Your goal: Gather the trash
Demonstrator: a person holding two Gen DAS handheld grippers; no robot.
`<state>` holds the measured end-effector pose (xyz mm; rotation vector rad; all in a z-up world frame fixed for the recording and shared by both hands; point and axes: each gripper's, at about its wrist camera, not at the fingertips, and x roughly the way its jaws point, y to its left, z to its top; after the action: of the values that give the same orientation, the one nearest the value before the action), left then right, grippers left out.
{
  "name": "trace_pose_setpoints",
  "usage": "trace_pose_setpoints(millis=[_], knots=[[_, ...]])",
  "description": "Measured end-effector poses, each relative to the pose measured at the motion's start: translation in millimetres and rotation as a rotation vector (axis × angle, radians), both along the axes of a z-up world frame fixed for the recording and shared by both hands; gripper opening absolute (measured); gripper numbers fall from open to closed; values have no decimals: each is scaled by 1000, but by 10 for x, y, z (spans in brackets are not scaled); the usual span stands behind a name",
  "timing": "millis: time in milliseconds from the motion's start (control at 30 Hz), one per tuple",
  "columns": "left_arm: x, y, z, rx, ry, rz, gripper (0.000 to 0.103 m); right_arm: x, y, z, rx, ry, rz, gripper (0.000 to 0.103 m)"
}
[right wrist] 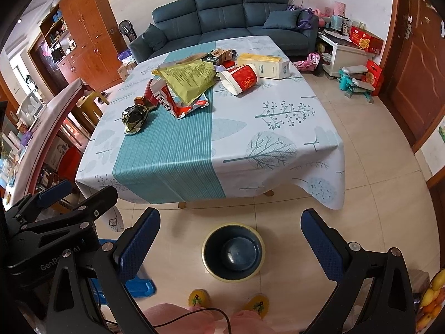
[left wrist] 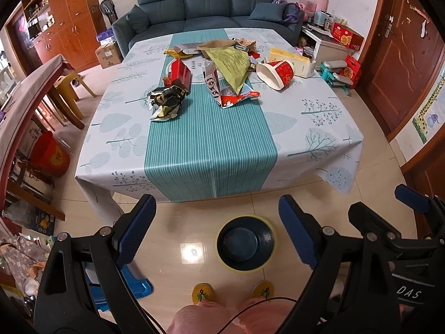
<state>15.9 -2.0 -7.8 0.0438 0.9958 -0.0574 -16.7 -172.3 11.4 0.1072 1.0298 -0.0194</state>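
Left wrist view: empty dark bin (left wrist: 246,243) on floor, both grippers' jaws wide.

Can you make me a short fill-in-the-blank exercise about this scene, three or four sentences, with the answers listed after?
1. The dark bin with the yellow rim stands on the ____, in front of the table.
2. The red paper cup lies on its ____.
3. The left gripper and right gripper both have their jaws ____.
4. Behind the table stands a dark blue ____.

Answers: floor; side; open; sofa
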Motion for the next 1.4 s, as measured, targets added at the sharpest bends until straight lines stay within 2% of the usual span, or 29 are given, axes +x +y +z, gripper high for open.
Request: trace_pose_setpoints(millis=[967,1400], knots=[[20,4,-5,2,-2,4,88,33,-17,7,4,-2,2,103],[42,-19,54,11,-18,44,88,119,-49,61,8,-14,36,103]])
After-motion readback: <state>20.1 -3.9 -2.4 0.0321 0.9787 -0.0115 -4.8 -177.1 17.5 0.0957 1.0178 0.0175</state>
